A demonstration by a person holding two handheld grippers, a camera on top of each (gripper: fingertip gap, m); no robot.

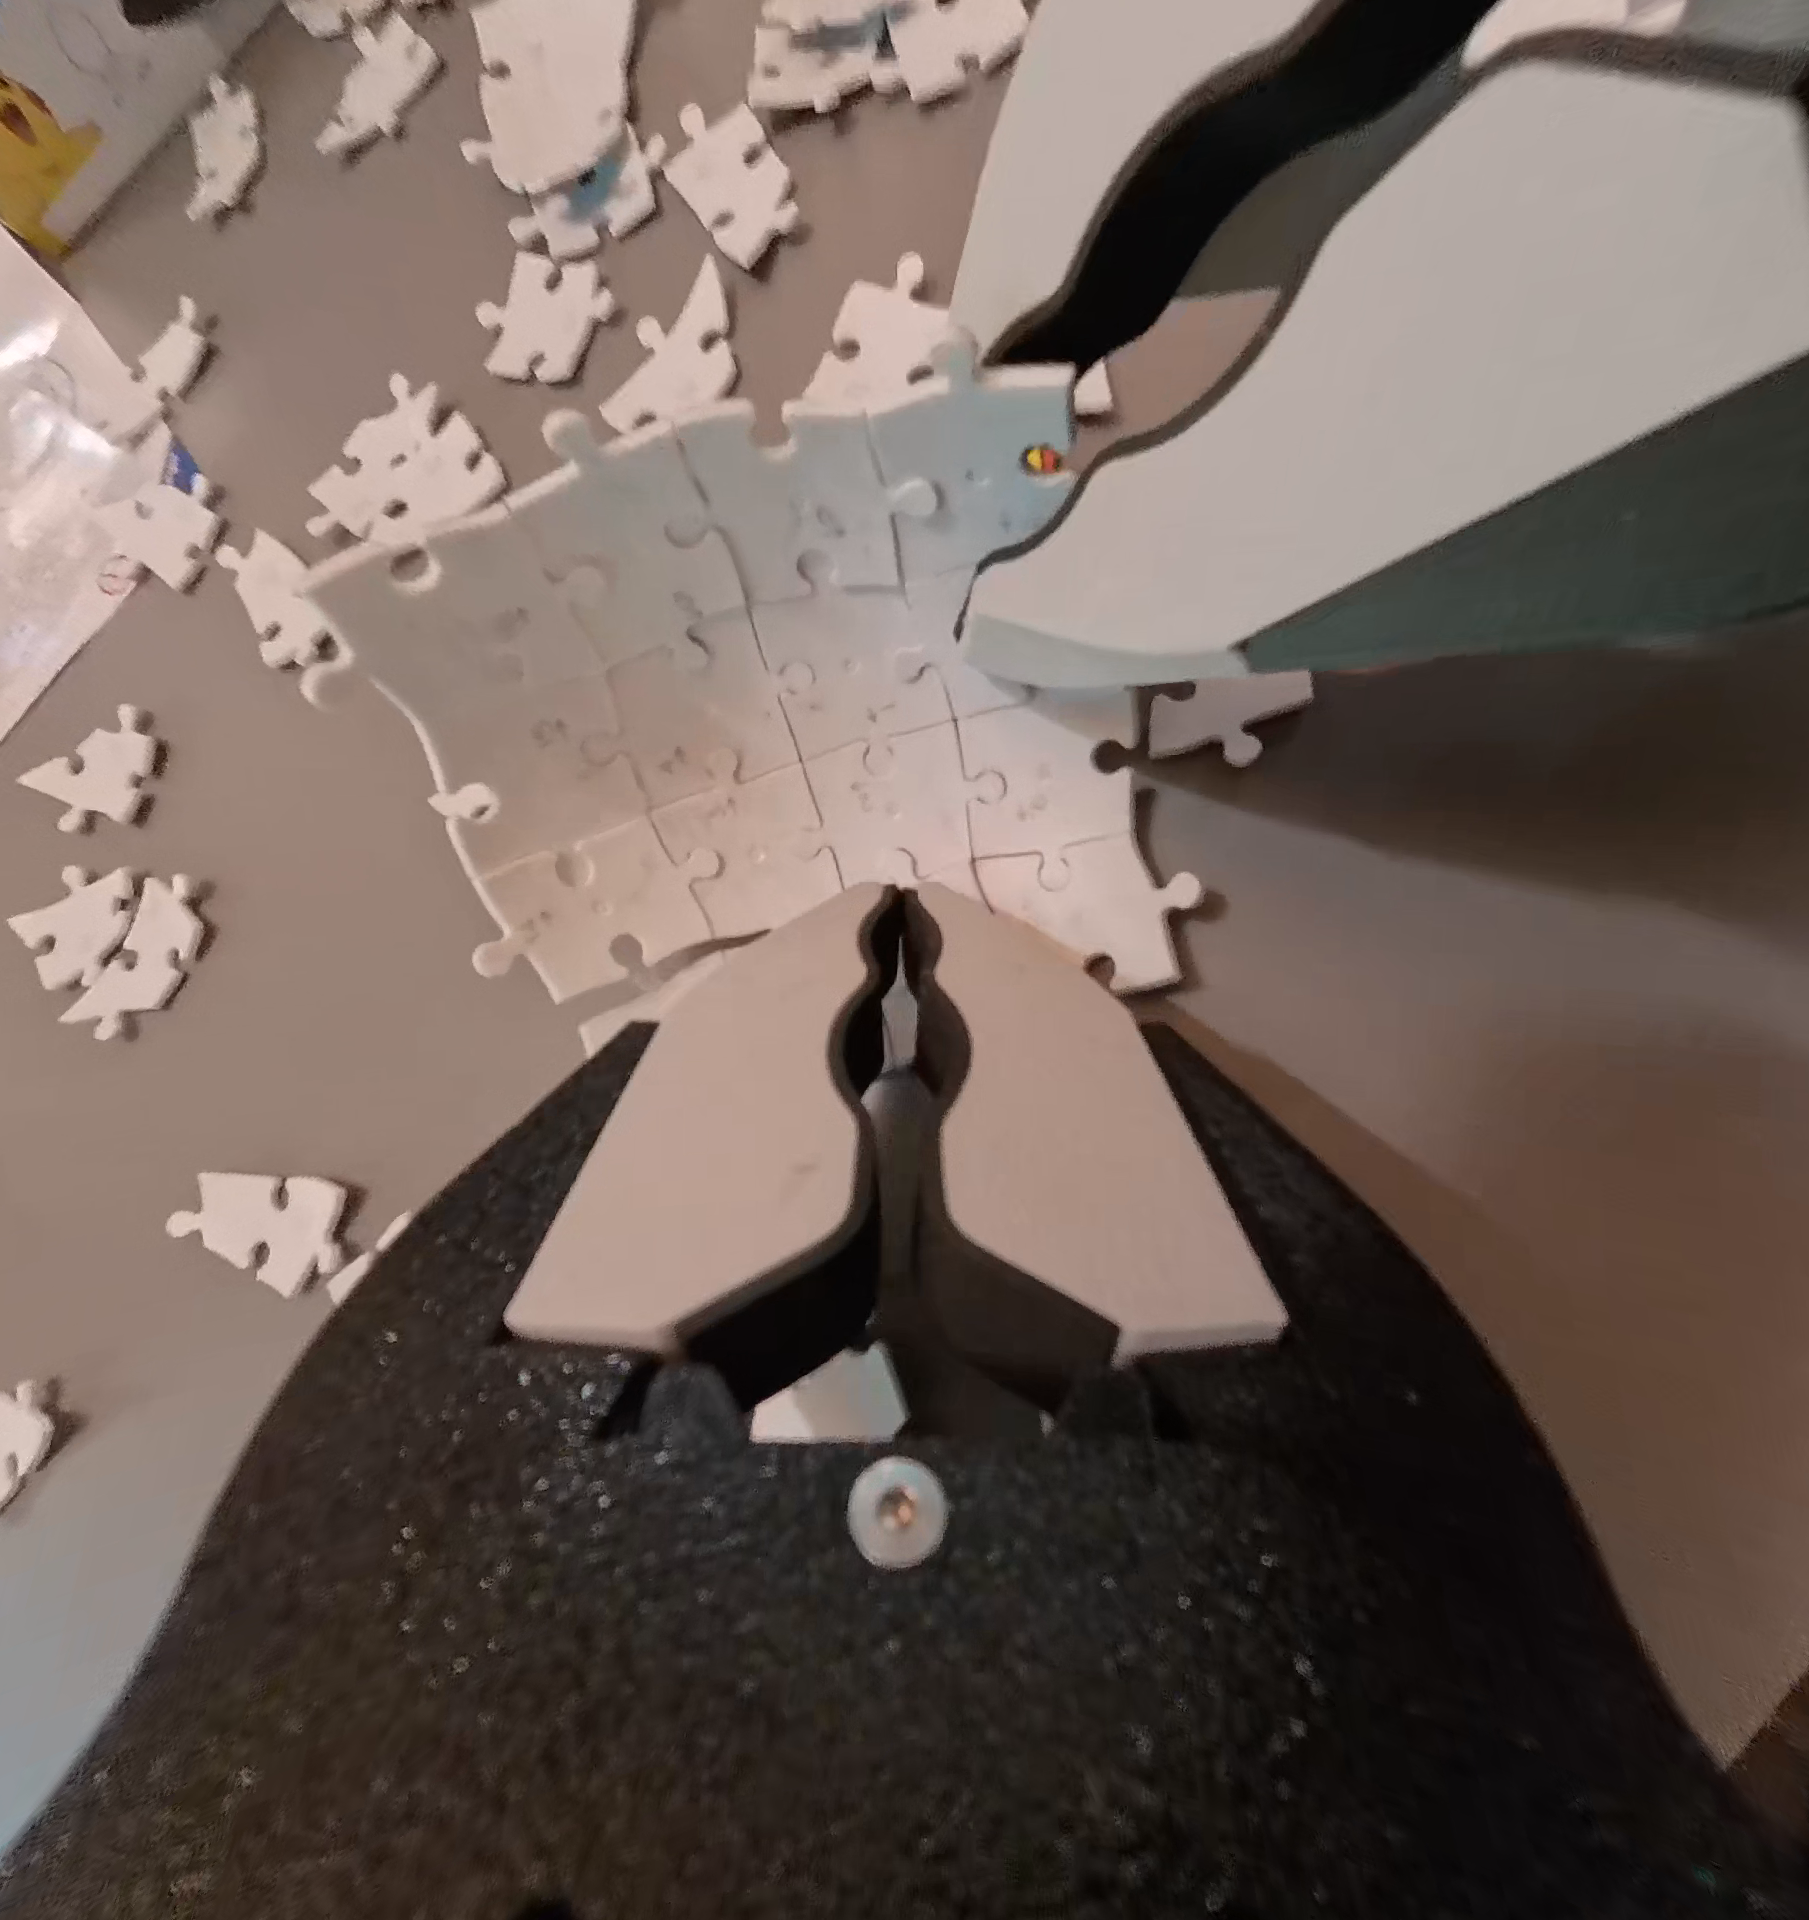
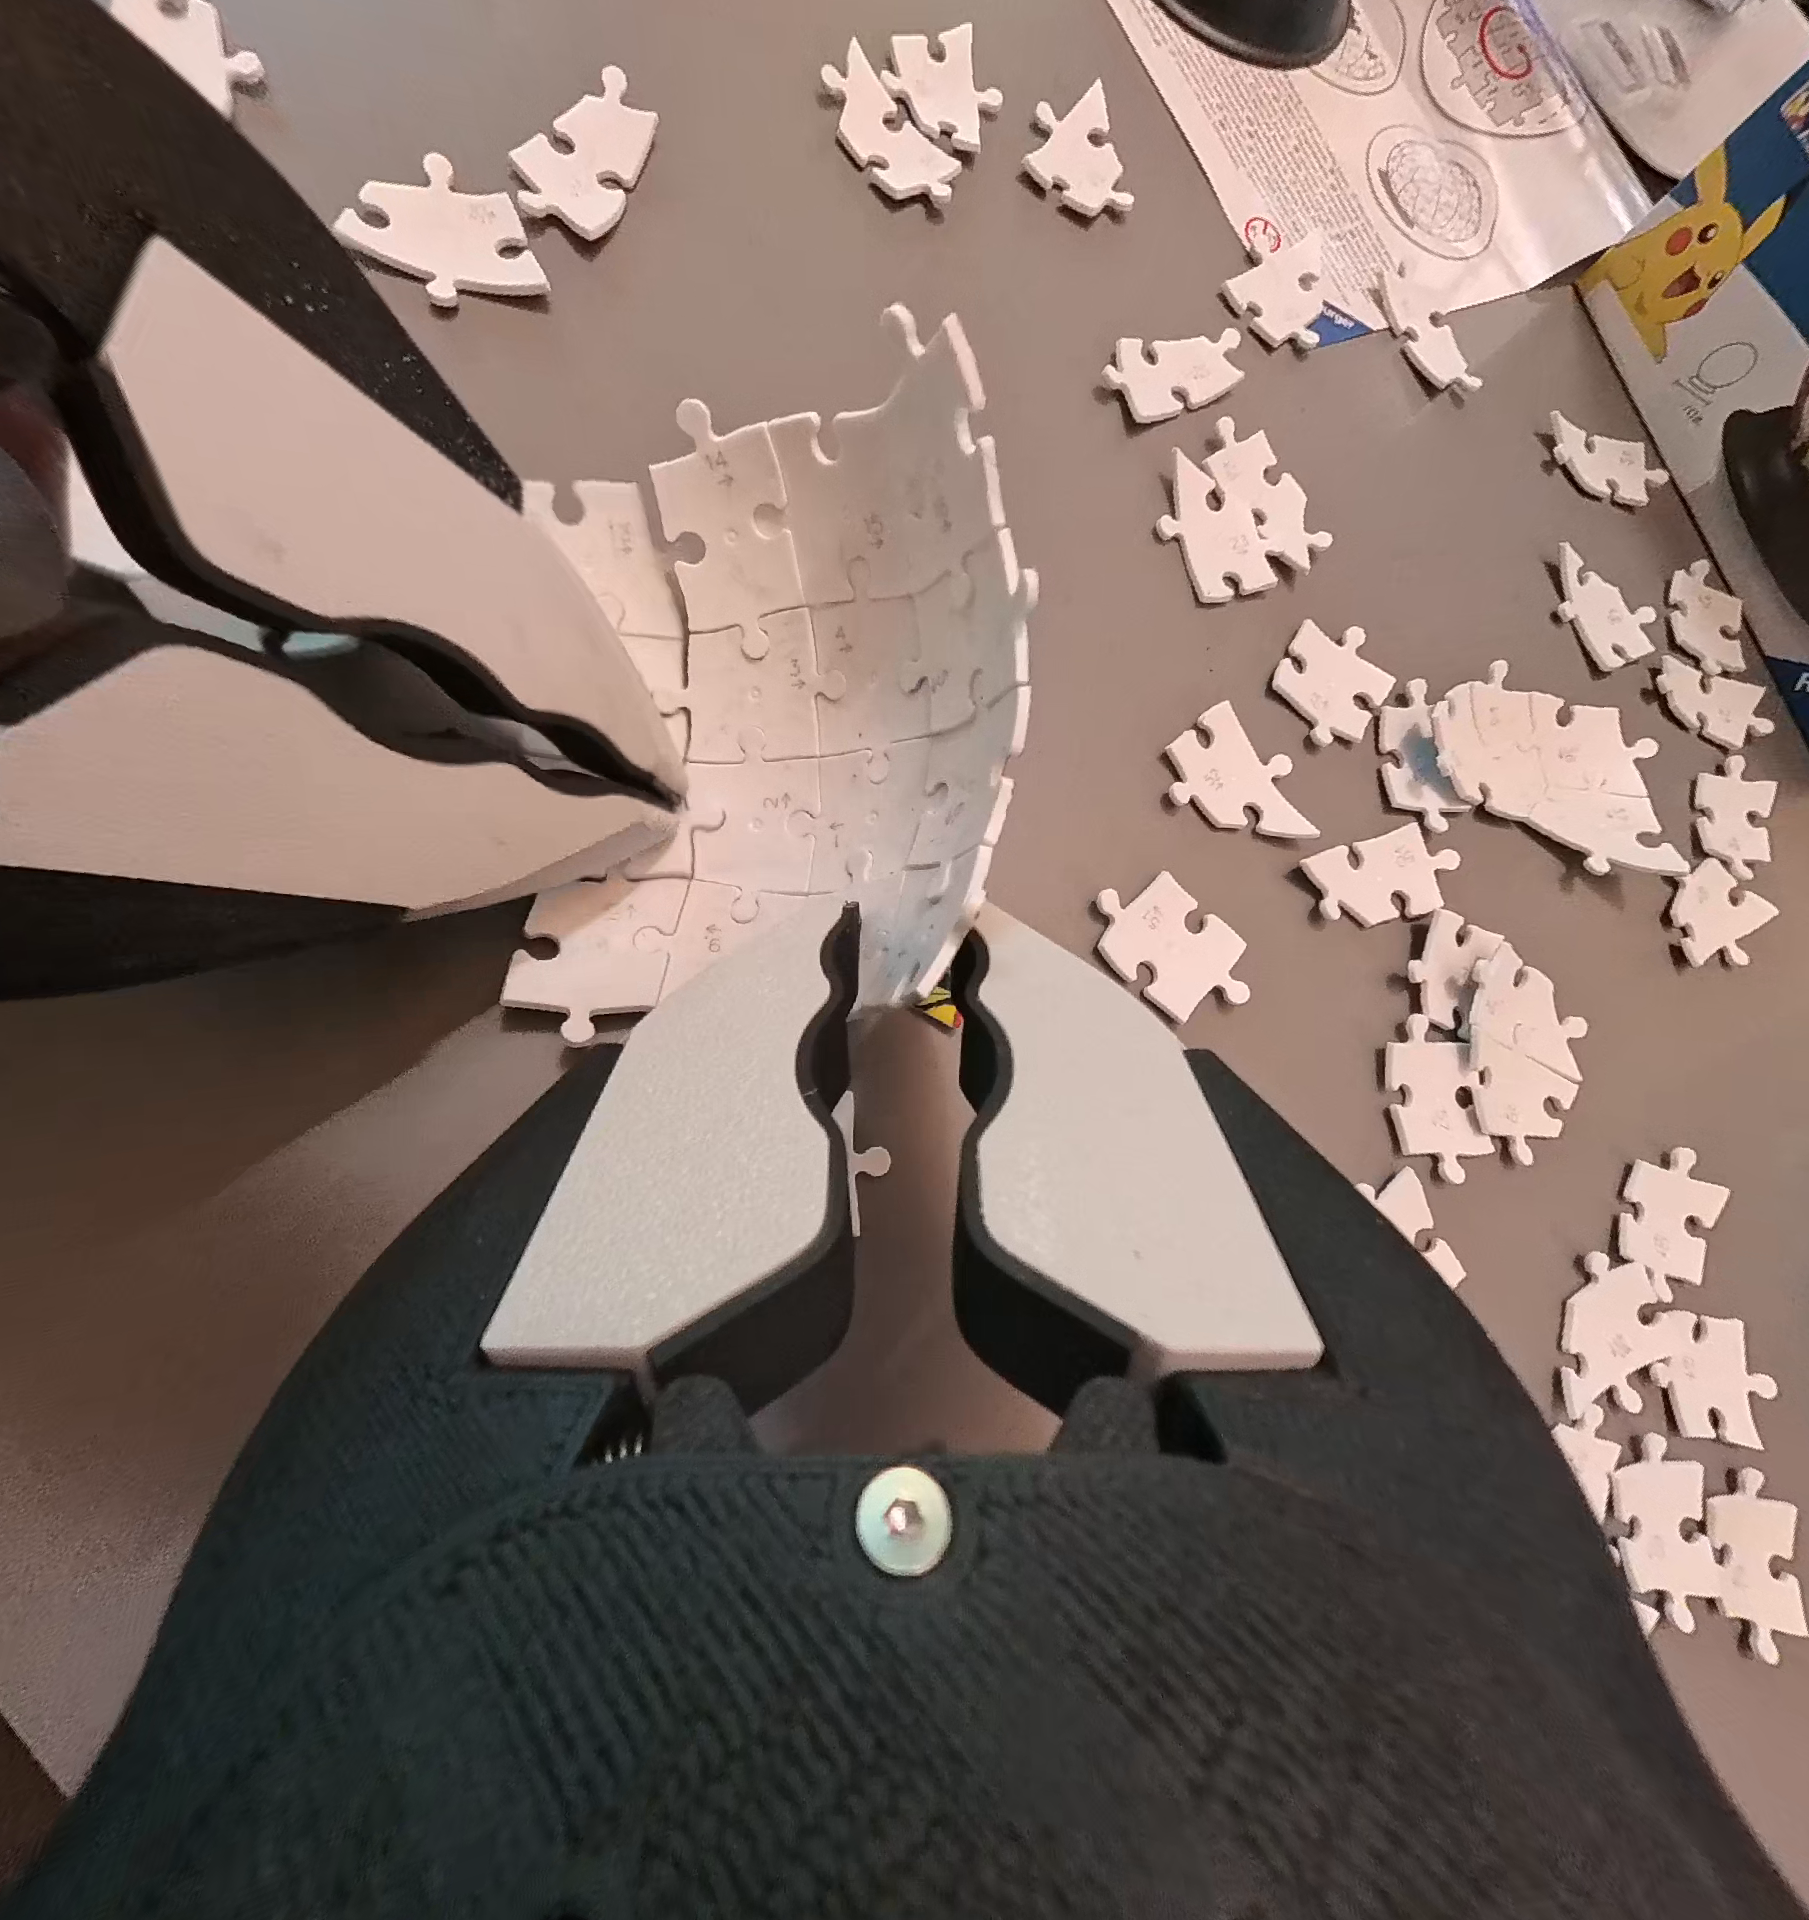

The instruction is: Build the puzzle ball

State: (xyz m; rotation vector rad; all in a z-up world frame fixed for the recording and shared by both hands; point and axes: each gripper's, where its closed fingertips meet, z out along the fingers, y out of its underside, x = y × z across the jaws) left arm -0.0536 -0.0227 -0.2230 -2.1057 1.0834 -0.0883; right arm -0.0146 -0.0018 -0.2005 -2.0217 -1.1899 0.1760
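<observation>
Puzzle shell (image 2: 838, 696): a curved, bowl-like section of interlocked white pieces, matte, with knobbed edges and faint markings on its inner face; it stands on the table directly ahead of both grippers.

Left gripper (image 1: 900, 899): pale grey flat fingers with wavy inner edges on a black granular body; the tips meet at the shell's near rim, apparently pinching it, though blur hides the contact.

Right gripper (image 2: 905, 935): grey fingers on a dark ribbed body, slightly parted, straddling the shell's edge; whether both pads press on the edge is not clear. A coloured fleck of the printed outer face shows at the rim between the tips.

Loose pieces (image 2: 1170, 945): flat-looking white tabs-and-blanks shapes, strewn to the right of the right gripper and beyond the shell, some overlapping.

Joined fragment (image 2: 1554, 769): a smaller curved patch of several pieces, right of the shell, well apart from it.

Table (image 2: 1087, 582): smooth, matte grey-brown surface.

Instruction sheet (image 2: 1399, 114): white printed paper with diagrams, far right beyond the right gripper.

Box (image 2: 1731, 249): blue and yellow printed carton at the table's far right edge.
</observation>
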